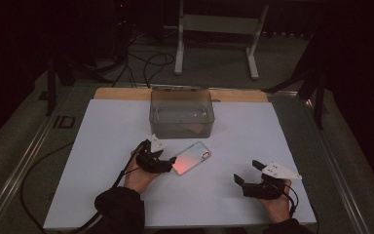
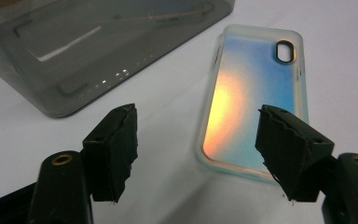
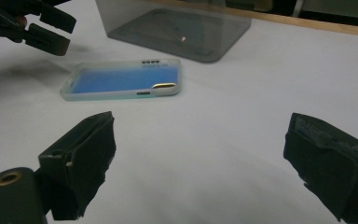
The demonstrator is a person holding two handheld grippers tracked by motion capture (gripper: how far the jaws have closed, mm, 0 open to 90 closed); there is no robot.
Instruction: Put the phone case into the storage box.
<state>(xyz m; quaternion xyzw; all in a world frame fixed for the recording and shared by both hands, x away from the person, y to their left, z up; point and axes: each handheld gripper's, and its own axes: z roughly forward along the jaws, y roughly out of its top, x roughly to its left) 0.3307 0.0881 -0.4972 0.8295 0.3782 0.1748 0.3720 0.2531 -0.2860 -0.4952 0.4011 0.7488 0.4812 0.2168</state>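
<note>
An iridescent phone case [image 1: 191, 157] lies flat on the white table sheet [image 1: 102, 146], just in front of a clear grey plastic box [image 1: 182, 113]. My left gripper [image 1: 168, 162] is open at the case's near left end; in the left gripper view its jaws stand wide, with the case [image 2: 254, 102] lying ahead between them and toward the right one. My right gripper [image 1: 246, 171] is open at the front right, well apart from the case [image 3: 123, 80], nothing between its jaws. The left gripper [image 3: 46, 28] also appears at the top left of the right gripper view.
The grey box [image 2: 98, 42] stands at the back middle of the sheet and holds something orange at its bottom. A wooden strip [image 1: 233, 95] borders the sheet's far edge. Cables and a white metal stand [image 1: 219, 29] lie on the floor beyond the table.
</note>
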